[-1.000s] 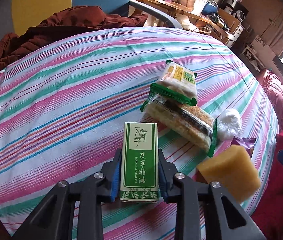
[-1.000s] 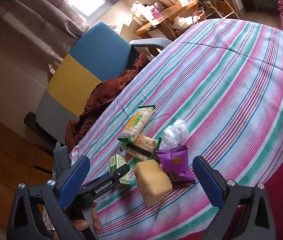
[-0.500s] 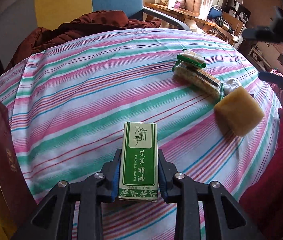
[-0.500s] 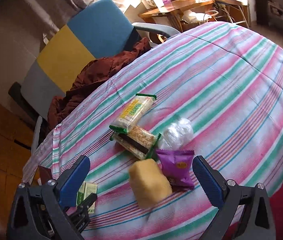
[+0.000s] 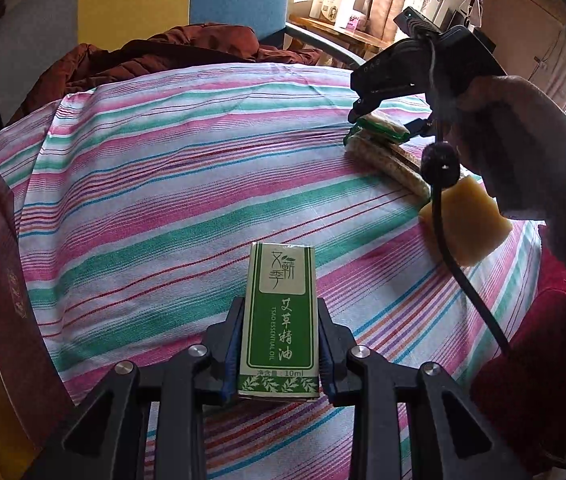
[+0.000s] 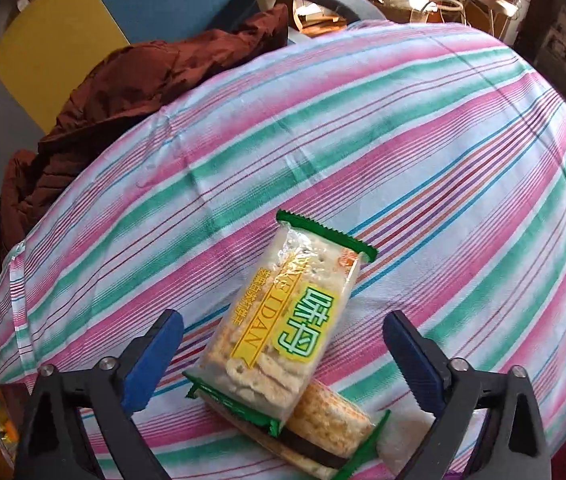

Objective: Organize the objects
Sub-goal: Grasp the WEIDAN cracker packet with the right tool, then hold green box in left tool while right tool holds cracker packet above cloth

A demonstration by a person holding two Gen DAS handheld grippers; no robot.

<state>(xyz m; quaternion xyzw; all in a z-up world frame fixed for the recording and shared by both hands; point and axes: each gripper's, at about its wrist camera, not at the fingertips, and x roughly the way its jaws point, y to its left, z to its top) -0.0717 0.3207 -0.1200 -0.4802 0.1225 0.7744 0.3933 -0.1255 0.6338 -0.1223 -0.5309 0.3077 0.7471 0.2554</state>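
Observation:
My left gripper (image 5: 279,344) is shut on a green and white essential oil box (image 5: 279,320), held upright above the striped tablecloth (image 5: 163,184). My right gripper (image 6: 283,360) is open, its blue pads on either side of a green-edged cracker packet (image 6: 283,320) without touching it. That packet lies on a second cracker packet (image 6: 323,428). In the left wrist view my right gripper (image 5: 387,120) hovers over the cracker packets (image 5: 387,152). A yellow sponge block (image 5: 471,220) lies near them.
A dark red box (image 5: 11,300) stands at the left table edge. A brown jacket (image 6: 123,92) drapes over a blue and yellow chair (image 6: 103,8) behind the table. A white wrapped item (image 6: 399,444) lies beside the packets. A red cushion (image 5: 543,360) sits at right.
My right gripper has moved forward and down until its open jaws straddle the top cracker packet. My left gripper has pulled back toward the left with the oil box still in it.

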